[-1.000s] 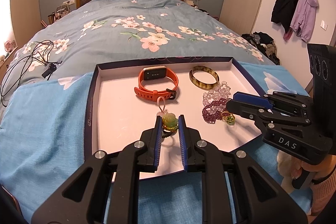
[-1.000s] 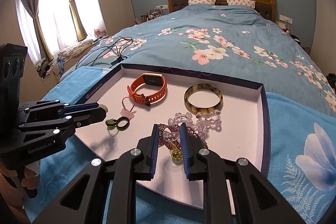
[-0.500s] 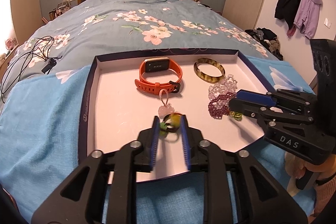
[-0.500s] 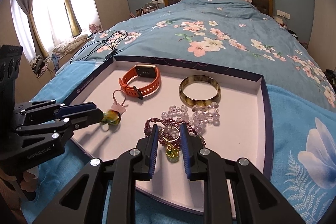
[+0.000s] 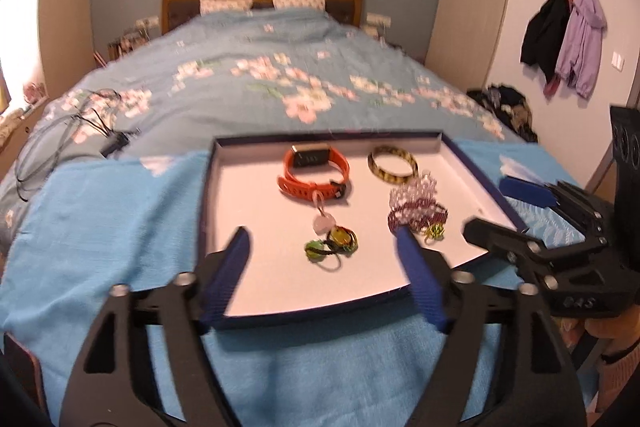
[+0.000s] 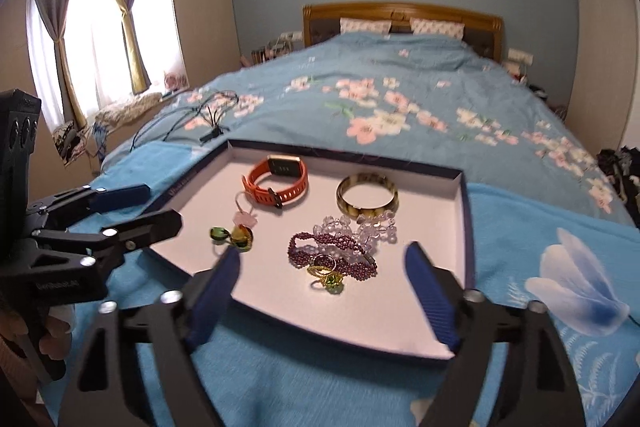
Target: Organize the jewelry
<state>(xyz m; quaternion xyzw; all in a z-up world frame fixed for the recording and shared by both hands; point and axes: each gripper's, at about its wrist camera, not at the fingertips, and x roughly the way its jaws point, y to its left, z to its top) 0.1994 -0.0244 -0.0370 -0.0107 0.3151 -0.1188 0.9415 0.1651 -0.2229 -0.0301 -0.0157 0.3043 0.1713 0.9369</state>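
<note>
A shallow box tray with a white floor lies on a blue cloth. It holds an orange watch, a brown bangle, clear beads, a purple bead bracelet and a pink charm. My left gripper is opening wide over the tray's near edge. Two rings with green and amber stones lie loose just ahead of it. My right gripper is opening too, with a yellow green-stone ring lying free on the tray between its fingers.
The tray sits at the foot of a bed with a floral duvet. Black cables lie on the bed to the left. Jackets hang on the right wall. A hand holds the left gripper's handle.
Both grippers have opened wide and drawn back and up. The left let go of the green ring and the right let go of the yellow ring; both now lie on the tray.
</note>
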